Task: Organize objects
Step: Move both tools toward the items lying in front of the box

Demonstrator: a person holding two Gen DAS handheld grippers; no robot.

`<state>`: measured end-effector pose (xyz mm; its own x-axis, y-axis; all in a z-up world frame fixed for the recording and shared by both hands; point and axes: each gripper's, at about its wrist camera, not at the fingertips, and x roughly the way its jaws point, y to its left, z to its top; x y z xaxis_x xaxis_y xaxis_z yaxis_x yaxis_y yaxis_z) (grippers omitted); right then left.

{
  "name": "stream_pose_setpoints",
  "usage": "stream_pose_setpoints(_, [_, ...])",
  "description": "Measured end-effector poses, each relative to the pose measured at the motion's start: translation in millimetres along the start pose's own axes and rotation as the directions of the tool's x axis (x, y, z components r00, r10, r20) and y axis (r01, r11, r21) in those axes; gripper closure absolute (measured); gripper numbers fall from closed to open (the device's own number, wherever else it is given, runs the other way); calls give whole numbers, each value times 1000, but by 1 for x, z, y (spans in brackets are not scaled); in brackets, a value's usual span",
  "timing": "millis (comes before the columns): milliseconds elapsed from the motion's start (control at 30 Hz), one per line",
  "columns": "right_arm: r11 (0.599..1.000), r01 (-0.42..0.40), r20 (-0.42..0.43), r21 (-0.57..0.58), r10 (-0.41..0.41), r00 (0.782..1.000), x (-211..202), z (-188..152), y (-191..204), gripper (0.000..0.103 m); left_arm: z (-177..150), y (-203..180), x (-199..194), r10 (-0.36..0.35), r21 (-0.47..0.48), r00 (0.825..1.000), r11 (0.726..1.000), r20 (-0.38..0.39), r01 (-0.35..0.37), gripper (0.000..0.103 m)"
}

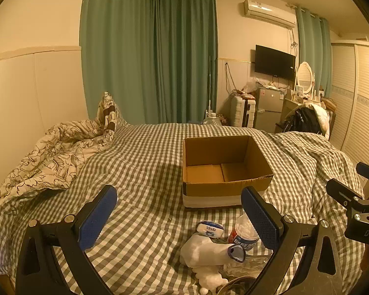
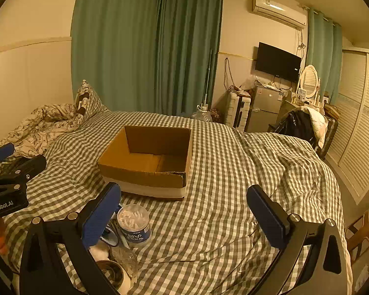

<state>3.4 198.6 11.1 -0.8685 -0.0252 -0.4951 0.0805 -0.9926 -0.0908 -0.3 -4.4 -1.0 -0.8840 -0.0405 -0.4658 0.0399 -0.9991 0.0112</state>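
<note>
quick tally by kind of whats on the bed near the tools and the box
box: 1
swab tub: 1
tissue pack: 1
white sock: 1
clear plastic bag: 1
tape roll: 1
total: 6 (pile partly hidden by the tools)

Box mouth: the cardboard box [image 1: 227, 169] stands open-topped with nothing inside, reachable from above.
Near approach: cotton-swab tub [image 2: 134, 224], Vinda tissue pack [image 1: 210, 229] and white sock [image 1: 204, 252] crowd the checked bedspread [image 1: 145, 172] before it.
Left flank: rumpled floral quilt [image 1: 51, 154].
Right side: bare bedspread.
</note>
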Motion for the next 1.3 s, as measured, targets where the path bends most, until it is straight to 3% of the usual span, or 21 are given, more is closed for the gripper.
stream_pose_setpoints(200, [1000,-11,-5,-4,10,1000,1,0,4,0,-2,-1,2,4,16,1000,1000,0,-4,0])
stream_pose_setpoints(500, [1000,-11,-13,-11,11,1000,1,1,4,0,-5,0,9,-46,-5,998,999,-32,46,0])
stream_pose_setpoints(800, [1000,-26,-15,-14,26,1000,2,-1,7,0,-7,7,12,-19,-6,999,1000,-26,19,0])
stream_pose_setpoints(1067, [999,-50,-58,-4,50,997,28,-12,1,0,-26,-4,40,-7,15,994,1000,-112,9,0])
stream_pose_setpoints(1300, [997,-66,-107,38,70,992,53,-26,-16,0,-51,-28,62,-22,52,978,998,-207,34,1])
